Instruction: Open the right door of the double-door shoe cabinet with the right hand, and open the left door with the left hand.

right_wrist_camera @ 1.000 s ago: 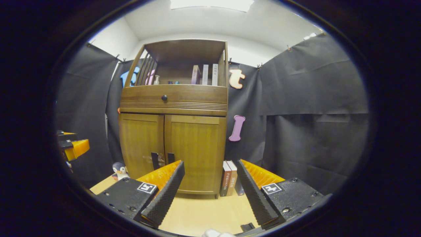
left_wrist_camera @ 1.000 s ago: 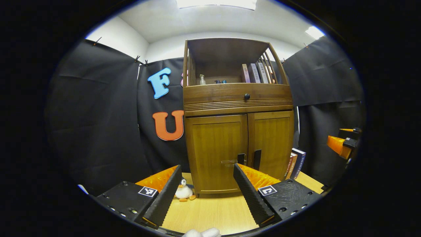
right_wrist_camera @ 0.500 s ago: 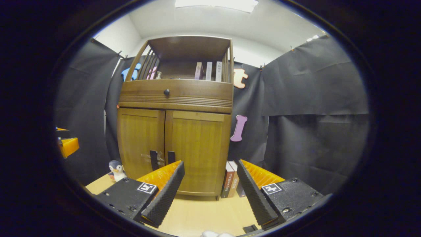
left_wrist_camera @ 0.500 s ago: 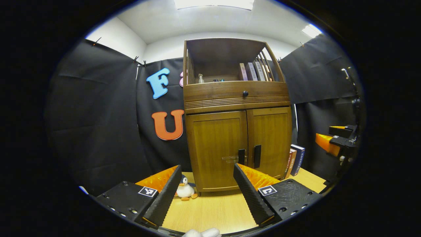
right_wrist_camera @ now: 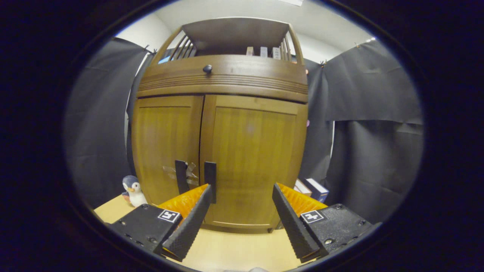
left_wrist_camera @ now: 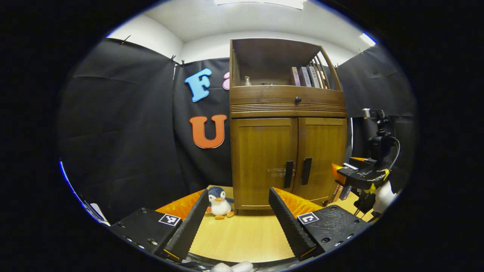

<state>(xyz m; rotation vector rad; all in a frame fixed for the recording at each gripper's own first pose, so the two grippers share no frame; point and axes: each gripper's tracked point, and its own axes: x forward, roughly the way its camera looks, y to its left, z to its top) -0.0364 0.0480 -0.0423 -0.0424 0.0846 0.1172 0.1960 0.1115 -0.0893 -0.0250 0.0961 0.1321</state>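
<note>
The wooden shoe cabinet (left_wrist_camera: 287, 113) stands on the table with both lower doors closed. Its left door (left_wrist_camera: 264, 160) and right door (left_wrist_camera: 324, 156) each carry a black vertical handle near the centre seam: left handle (left_wrist_camera: 289, 174), right handle (left_wrist_camera: 306, 171). My left gripper (left_wrist_camera: 239, 206) is open and well back from the cabinet. In the right gripper view the cabinet looms close; the right door (right_wrist_camera: 251, 162) and its handle (right_wrist_camera: 210, 181) sit just beyond my open right gripper (right_wrist_camera: 242, 202), whose left fingertip lies near that handle. The right gripper (left_wrist_camera: 361, 175) also appears at the right of the left gripper view.
A penguin toy (left_wrist_camera: 220, 202) sits on the wooden table (left_wrist_camera: 242, 236) at the cabinet's left foot. Books (right_wrist_camera: 312, 189) lean beside its right side. A drawer with a dark knob (left_wrist_camera: 298, 99) and an open shelf with books and bottles top the cabinet. Black cloth walls surround.
My right gripper has moved much closer to the cabinet, now near the right door's handle. My left gripper has drawn back and turned slightly. Both doors stay closed.
</note>
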